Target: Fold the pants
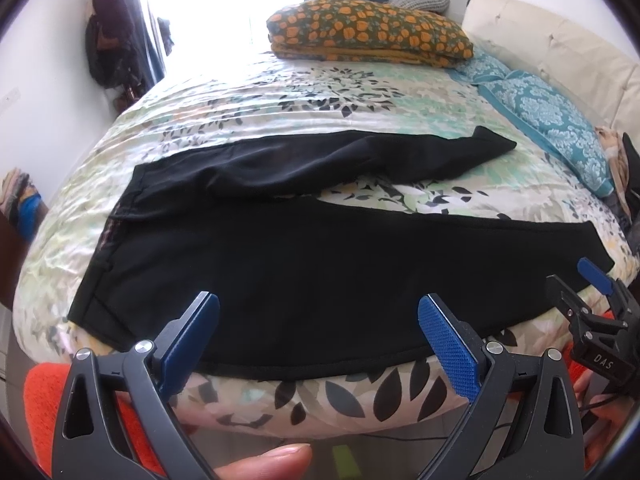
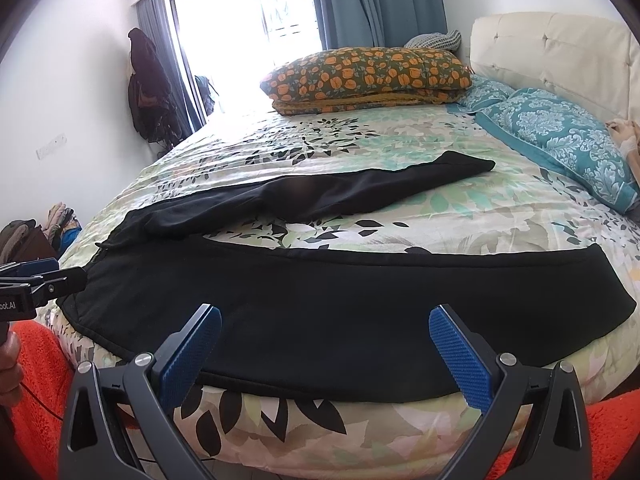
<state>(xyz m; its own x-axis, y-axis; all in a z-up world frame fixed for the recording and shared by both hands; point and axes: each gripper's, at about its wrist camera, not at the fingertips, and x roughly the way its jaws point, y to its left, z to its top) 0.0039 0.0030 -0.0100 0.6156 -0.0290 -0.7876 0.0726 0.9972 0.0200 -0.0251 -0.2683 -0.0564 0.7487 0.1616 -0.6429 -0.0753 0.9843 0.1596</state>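
Note:
Black pants (image 1: 304, 272) lie spread flat on the floral bedspread (image 1: 280, 108), waistband at the left, both legs running right and apart in a V. The near leg (image 2: 360, 320) follows the bed's front edge; the far leg (image 2: 360, 188) is a bit rumpled. My left gripper (image 1: 320, 336) hovers open just off the near edge, over the seat and thigh area, with nothing between its blue pads. My right gripper (image 2: 326, 344) is open too, over the near leg's middle. In the left wrist view the right gripper (image 1: 592, 280) shows near that leg's hem.
An orange-flowered pillow (image 1: 368, 32) on a folded blanket lies at the bed's far side, teal pillows (image 1: 552, 120) along the cream headboard (image 2: 552, 52) at right. Orange cloth (image 2: 36, 384) is below the bed edge. A thumb (image 1: 272, 460) shows at the bottom. Clothes hang on the left wall.

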